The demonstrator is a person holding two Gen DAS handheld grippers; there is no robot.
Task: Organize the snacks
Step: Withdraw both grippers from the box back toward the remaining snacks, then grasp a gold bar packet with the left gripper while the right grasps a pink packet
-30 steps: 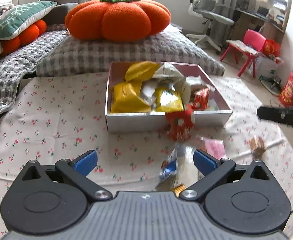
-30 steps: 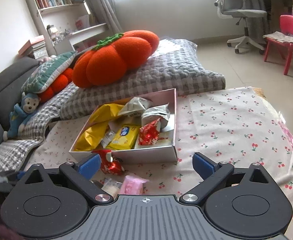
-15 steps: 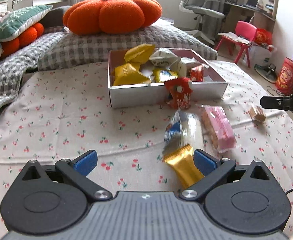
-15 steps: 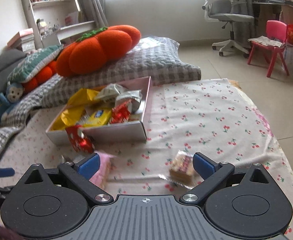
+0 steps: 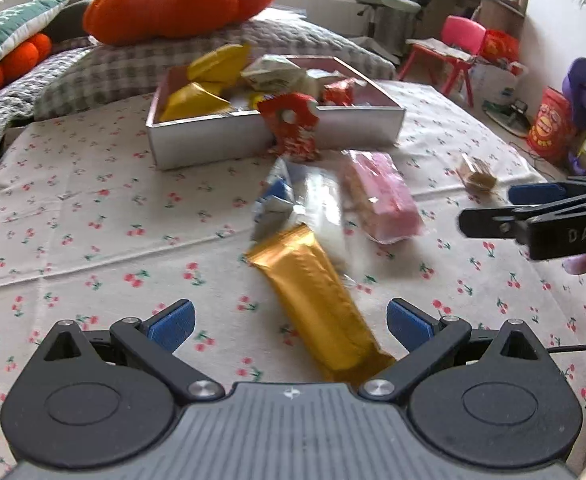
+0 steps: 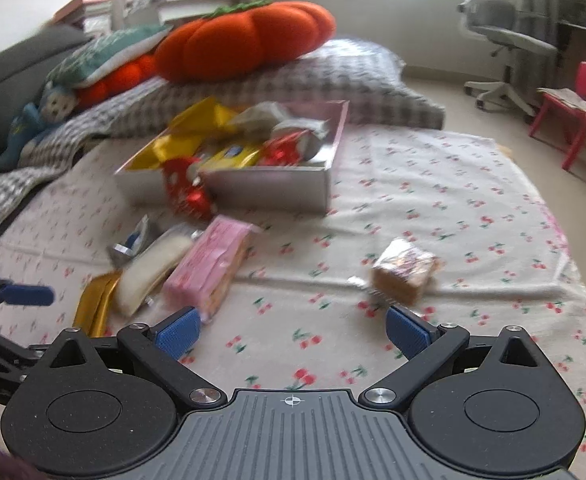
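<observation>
Left gripper (image 5: 289,320), jaws spread and empty, hovered over the gold bar (image 5: 317,300) lying near the snack box (image 5: 213,142); closing squarely across the bar's width would suit best.

left gripper (image 5: 289,322): jaws spread wide | right gripper (image 6: 291,328): jaws spread wide

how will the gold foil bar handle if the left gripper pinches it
The gold foil bar lies flat and long, so it probably lifts stiffly. Its glossy wrapper may slip between the left gripper pads. It looks light, and unlikely to roll.
</observation>
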